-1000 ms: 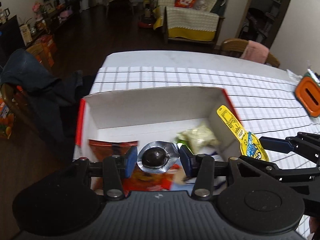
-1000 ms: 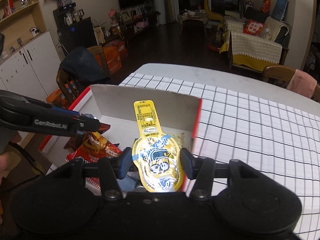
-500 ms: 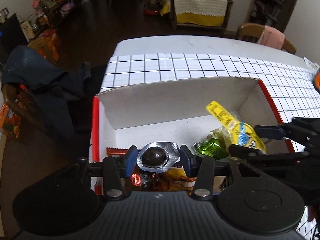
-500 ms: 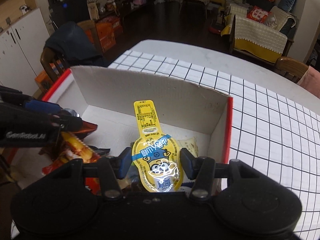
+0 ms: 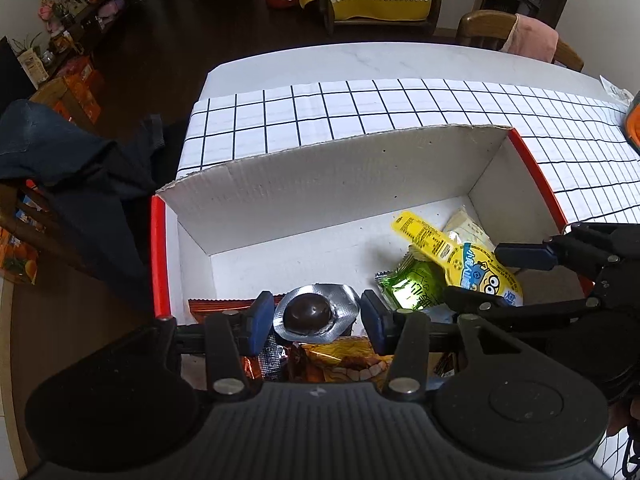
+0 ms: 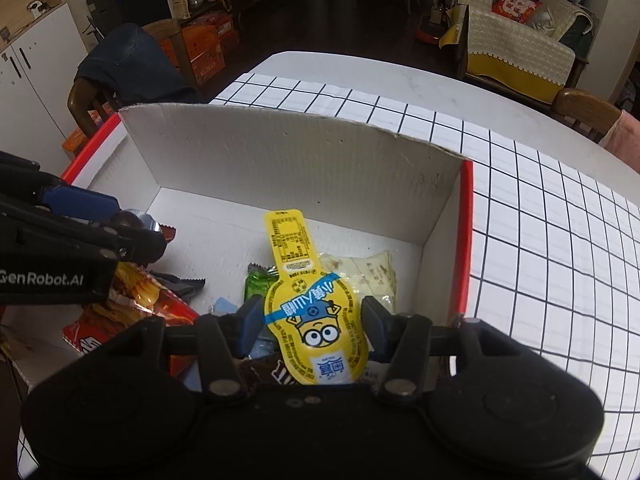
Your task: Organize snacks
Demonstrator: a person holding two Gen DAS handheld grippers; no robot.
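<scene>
Over the white corrugated cardboard box with red outer sides (image 5: 332,184) we hold both tools. Our left gripper (image 5: 316,320) is clamped on a silver foil blister with a dark chocolate dome (image 5: 314,312), its blue pads (image 5: 258,320) pressing the foil's two edges above the near part of the box. Our right gripper (image 6: 310,320) is closed on a yellow cartoon-printed jelly pouch with a long flat tab (image 6: 316,312), the tab pointing towards the far wall of the box; from the left wrist view the same pouch (image 5: 460,260) hangs over the right end of the box interior.

Below the pouch, on the box floor, lie a shiny green wrapped snack (image 5: 412,284) and a pale cream packet (image 6: 368,272), the latter near the right wall. Beneath our left gripper sit an orange and red crisp bag (image 6: 132,304) and a brown-orange wrapper (image 5: 224,304), overlapping.

The box stands on a white tablecloth with a black grid (image 6: 540,208) spread over a pale table (image 5: 360,60).
</scene>
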